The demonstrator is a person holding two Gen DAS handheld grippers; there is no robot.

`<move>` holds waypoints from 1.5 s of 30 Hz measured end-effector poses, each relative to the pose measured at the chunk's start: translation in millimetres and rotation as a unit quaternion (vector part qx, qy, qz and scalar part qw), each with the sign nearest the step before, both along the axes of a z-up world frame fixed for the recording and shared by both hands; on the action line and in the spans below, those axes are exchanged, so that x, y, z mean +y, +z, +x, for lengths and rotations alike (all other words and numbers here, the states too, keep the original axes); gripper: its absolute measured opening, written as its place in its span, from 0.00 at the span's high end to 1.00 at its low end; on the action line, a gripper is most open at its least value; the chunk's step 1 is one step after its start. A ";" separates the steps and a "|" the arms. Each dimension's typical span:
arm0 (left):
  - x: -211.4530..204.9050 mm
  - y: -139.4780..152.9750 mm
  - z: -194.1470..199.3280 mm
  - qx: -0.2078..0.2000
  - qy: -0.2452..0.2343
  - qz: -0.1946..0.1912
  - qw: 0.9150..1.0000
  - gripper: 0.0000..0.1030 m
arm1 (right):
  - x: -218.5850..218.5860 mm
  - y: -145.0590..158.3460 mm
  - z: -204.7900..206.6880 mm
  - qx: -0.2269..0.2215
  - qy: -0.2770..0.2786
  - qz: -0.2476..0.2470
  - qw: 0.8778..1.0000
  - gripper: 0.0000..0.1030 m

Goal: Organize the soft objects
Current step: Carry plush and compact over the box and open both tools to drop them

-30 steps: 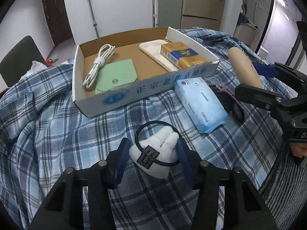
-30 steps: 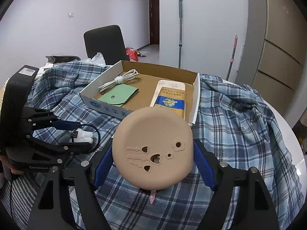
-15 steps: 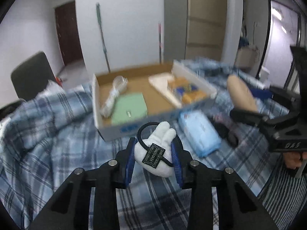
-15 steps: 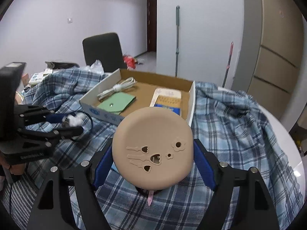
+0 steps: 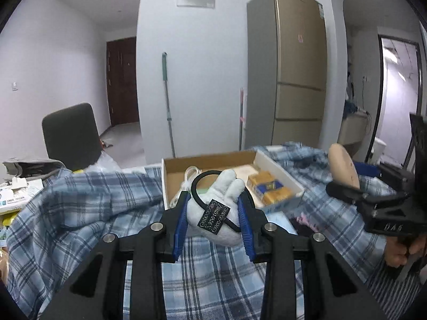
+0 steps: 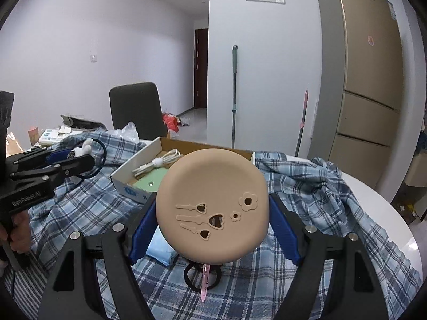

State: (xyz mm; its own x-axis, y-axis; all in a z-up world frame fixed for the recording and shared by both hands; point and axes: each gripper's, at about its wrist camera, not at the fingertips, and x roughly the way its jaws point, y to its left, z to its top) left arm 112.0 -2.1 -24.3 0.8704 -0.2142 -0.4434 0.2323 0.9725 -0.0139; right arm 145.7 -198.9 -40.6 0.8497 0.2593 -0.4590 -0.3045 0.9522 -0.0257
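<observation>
In the left wrist view, my left hand-held gripper [image 5: 213, 213] points slightly downward over the bench, its jaws having just been closing and now pinching a white plush toy [image 5: 217, 208] between the blue pads [image 5: 180, 226]. A black hair tie [image 5: 198, 186] loops round the toy. The cardboard box [image 5: 277, 170] sits at twelve o'clock beyond it, on the checked cloth [image 5: 80, 208]. At three o'clock my right hand-held gripper [image 5: 347, 184] holds a tan round pad [image 5: 343, 165] edge-on, my hand [image 5: 403, 250] gripping its handle below.

In the right wrist view, my right hand-held gripper [image 6: 212, 213] tilts gently down, jaws set wide and clamped on the tan round pad [image 6: 213, 200], lifted above the cloth. A black ring [image 6: 202, 277] and a blue tissue pack [image 6: 160, 248] lie beneath it. At nine o'clock my left hand-held gripper [image 6: 82, 154] carries the plush toy [image 6: 85, 145], raised off the cloth.
</observation>
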 end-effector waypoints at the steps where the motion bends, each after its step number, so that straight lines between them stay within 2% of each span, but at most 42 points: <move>1: 0.3 4.1 -1.4 -0.005 0.001 -0.004 1.000 0.64 | -0.1 2.6 -1.3 -0.005 -0.005 -0.001 1.000 0.25; 7: -3.1 39.2 -8.1 -0.033 0.009 -0.023 0.999 0.64 | 5.7 34.5 -1.2 -0.014 -0.030 0.002 0.999 0.25; 11: -18.4 60.2 -2.5 -0.046 0.009 0.005 0.999 0.64 | 15.6 58.1 17.7 -0.016 -0.035 -0.009 0.999 0.25; 14: -24.6 77.7 13.0 -0.051 0.020 -0.001 0.998 0.64 | 22.1 76.4 34.5 -0.032 -0.045 -0.012 0.998 0.25; 16: -26.5 88.7 22.8 -0.061 0.038 -0.002 0.997 0.64 | 23.6 83.7 49.3 -0.027 -0.045 -0.005 0.999 0.25; 19: -26.7 104.0 35.5 -0.076 0.051 -0.018 0.996 0.64 | 23.9 86.9 73.2 -0.003 -0.050 0.005 0.999 0.25; 24: -22.8 115.8 64.2 -0.074 0.065 -0.033 0.995 0.64 | 22.1 76.1 98.3 -0.005 -0.076 -0.004 0.997 0.25; 27: -17.2 111.4 84.4 -0.060 0.069 -0.043 0.995 0.64 | 24.3 62.8 109.4 -0.005 -0.079 -0.013 0.997 0.25; 30: -16.5 96.2 101.0 -0.043 0.067 -0.034 0.996 0.64 | 23.8 44.0 121.3 0.026 -0.069 -0.002 0.997 0.25; 32: -16.0 81.8 111.1 -0.030 0.074 -0.019 0.997 0.64 | 23.9 28.8 127.7 0.042 -0.066 -0.003 0.997 0.25; 38: -4.5 29.6 145.6 0.048 0.080 -0.009 0.996 0.64 | 26.5 -16.5 145.2 0.094 -0.050 -0.021 0.994 0.25; 42: -0.3 6.5 155.7 0.073 0.079 -0.001 0.994 0.64 | 30.2 -34.6 147.8 0.117 -0.038 -0.037 0.992 0.24; 45: -0.7 -2.4 158.5 0.080 0.083 0.008 0.993 0.52 | 35.7 -41.9 148.0 0.128 -0.026 -0.045 0.990 0.23</move>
